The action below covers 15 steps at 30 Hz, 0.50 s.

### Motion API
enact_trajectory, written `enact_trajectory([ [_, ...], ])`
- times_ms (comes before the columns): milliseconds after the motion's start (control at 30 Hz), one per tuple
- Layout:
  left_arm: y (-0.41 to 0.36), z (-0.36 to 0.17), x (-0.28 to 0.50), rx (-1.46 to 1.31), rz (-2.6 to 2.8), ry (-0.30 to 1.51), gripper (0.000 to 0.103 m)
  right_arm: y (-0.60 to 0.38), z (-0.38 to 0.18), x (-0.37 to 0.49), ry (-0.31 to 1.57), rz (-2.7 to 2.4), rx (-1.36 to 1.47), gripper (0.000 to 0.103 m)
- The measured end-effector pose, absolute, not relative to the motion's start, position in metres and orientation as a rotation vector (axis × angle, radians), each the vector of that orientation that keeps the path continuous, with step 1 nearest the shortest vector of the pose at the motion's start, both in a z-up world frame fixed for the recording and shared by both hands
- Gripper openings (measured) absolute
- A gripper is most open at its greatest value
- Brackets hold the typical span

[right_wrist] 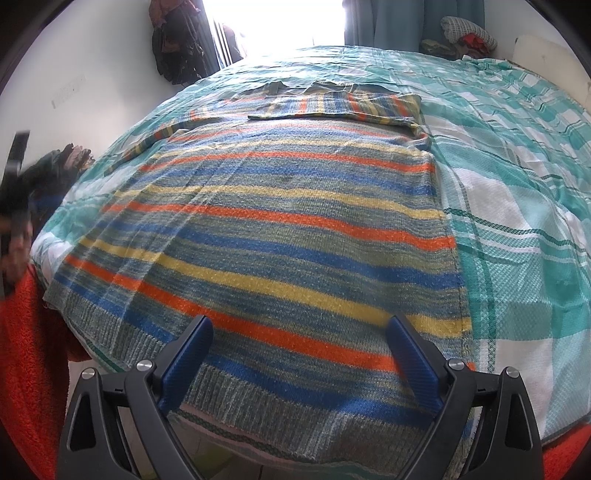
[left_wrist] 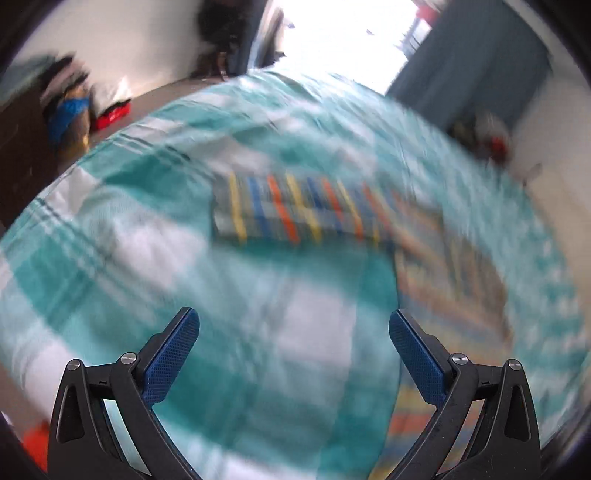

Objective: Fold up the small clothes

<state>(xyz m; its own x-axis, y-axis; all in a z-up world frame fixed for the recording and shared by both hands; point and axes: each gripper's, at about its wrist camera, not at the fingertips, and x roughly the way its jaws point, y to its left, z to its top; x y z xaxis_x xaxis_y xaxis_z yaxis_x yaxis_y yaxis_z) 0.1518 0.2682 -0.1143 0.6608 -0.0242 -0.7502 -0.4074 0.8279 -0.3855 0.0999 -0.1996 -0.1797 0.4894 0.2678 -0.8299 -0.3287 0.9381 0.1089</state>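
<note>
1. The right gripper is hovering low over the near hem of the striped sweater, fingers spread wide and holding nothing, pointing toward twelve o'clock.
2. The left gripper is likewise gaping wide and empty (its view is blurred), hanging above the checked bedspread with the sweater's folded sleeve ahead at twelve o'clock.
3. The sweater is lying flat on the teal-and-white bedspread, which is covering a bed; a bright doorway or window is glaring at twelve o'clock, dark clothes are hanging on the wall at eleven, and an orange towel is draping at eight.
4. The sweater's long axis is running from six to twelve o'clock in the right view, hem nearest, collar far, one sleeve folded across the chest.
</note>
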Motion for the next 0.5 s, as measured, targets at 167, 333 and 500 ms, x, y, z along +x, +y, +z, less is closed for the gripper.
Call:
enact_trajectory([
  [167,0.373,-0.138,0.206,-0.799,0.378,0.798,0.102,-0.200,-0.181,0.102,1.004,0.352,-0.072,0.095],
  [333,0.388,-0.188,0.260,-0.850,0.325,0.938,0.099,-0.195,-0.183,0.103,1.008,0.342,-0.100,0.096],
  [500,0.367,-0.208,0.280,-0.747,0.385,1.002,0.076,-0.191,-0.186,0.103,1.013,0.343,-0.125,0.098],
])
